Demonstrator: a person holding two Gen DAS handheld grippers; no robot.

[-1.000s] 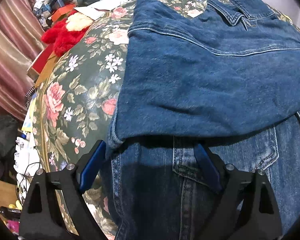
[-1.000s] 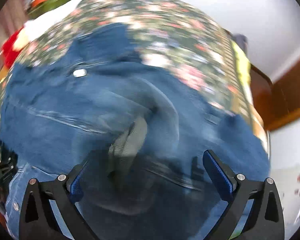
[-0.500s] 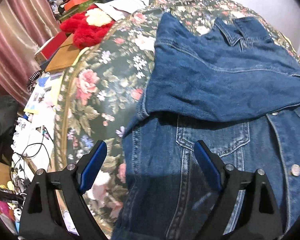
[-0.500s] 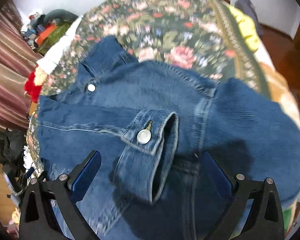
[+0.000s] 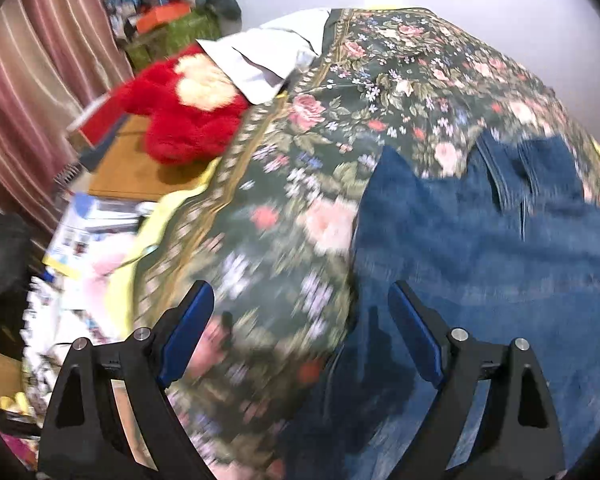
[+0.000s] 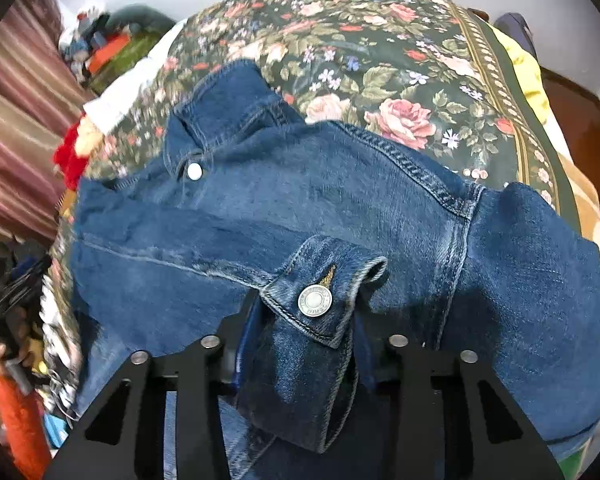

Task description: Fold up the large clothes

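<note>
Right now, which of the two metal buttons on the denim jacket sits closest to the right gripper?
The cuff button, large and engraved, on the sleeve cuff clamped in the right gripper. The collar button lies far up, near the collar.

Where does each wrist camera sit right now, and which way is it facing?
Left wrist: on the left gripper, angled down at the floral bedspread and the denim jacket; both fingers show, open.
Right wrist: on the right gripper, facing down, shut on the jacket's cuff.
Shared: jacket, bedspread, red plush toy.
</note>
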